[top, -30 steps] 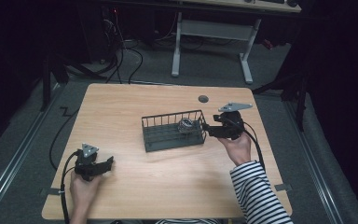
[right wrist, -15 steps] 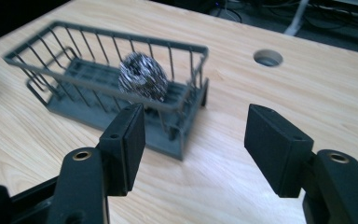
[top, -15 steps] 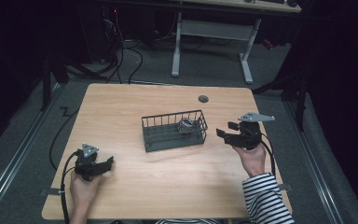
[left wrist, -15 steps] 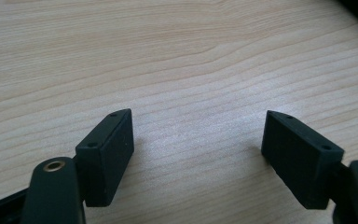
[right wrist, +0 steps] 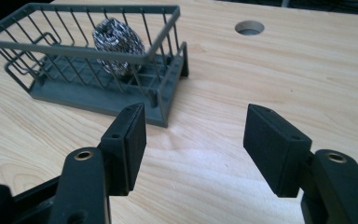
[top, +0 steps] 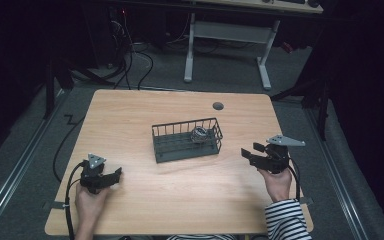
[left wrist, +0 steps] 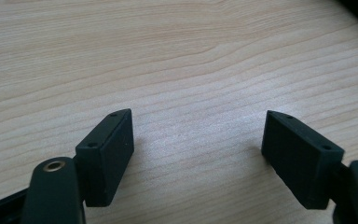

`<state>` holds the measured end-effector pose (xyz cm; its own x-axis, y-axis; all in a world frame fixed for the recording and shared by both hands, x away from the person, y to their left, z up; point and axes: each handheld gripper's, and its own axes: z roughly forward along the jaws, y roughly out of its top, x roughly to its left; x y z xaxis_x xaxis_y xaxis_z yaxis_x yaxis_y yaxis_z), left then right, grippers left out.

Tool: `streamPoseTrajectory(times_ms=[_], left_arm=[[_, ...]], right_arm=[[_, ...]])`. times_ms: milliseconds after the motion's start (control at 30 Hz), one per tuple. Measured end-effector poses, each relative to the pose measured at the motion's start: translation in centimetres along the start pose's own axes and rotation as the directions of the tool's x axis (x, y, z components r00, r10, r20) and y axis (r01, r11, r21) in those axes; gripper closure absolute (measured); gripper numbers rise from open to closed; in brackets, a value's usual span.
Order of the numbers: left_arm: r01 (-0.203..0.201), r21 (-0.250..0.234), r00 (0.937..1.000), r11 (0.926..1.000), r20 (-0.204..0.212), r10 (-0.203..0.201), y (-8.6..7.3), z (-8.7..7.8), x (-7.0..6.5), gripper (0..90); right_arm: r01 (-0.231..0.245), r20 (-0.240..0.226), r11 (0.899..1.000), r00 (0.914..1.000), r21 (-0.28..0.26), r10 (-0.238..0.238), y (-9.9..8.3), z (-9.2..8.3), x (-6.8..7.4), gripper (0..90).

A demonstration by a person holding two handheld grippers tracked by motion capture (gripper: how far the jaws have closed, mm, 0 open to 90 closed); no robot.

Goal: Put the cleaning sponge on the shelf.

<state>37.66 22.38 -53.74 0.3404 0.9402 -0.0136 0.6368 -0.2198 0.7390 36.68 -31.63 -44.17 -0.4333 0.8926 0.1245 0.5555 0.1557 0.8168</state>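
Wire basket [top: 186, 148] long axis across the table – steel scourer [top: 199, 134] at its right end, right gripper [top: 247, 154] spread, empty, jaws just closing, left gripper [top: 114, 175] spread

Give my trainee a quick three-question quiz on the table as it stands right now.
1. What lies inside the wire basket?
2. True or false: the right gripper is holding something.
3. Which is closer to the basket: A, the left gripper, or B, the right gripper?

Key:
1. A steel wool scourer, at the basket's right end in the high view.
2. False: its jaws stand apart with nothing between them, clear of the basket.
3. B.
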Motion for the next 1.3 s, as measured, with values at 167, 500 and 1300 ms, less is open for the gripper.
streamPoseTrajectory(times_ms=[167, 500, 1300], left_arm=[[0.000, 0.000, 1.0000, 1.0000, 0.000, 0.000, 0.0, 0.0, 0.0, 25.7], [0.000, 0.000, 1.0000, 1.0000, 0.000, 0.000, 0.0, 0.0, 0.0, 25.6], [0.000, 0.000, 1.0000, 1.0000, 0.000, 0.000, 0.0, 0.0, 0.0, 25.6]], right_arm=[[-0.029, 0.007, 1.000, 0.9996, 0.006, 0.029, -1.8, 0.3, -0.5, 40.0], [-0.069, 0.028, 0.997, 0.9973, 0.032, 0.068, -4.9, 1.4, -1.2, 39.9], [0.031, 0.172, 0.989, 0.9834, 0.147, -0.056, -8.1, 3.9, -0.8, 36.5]])
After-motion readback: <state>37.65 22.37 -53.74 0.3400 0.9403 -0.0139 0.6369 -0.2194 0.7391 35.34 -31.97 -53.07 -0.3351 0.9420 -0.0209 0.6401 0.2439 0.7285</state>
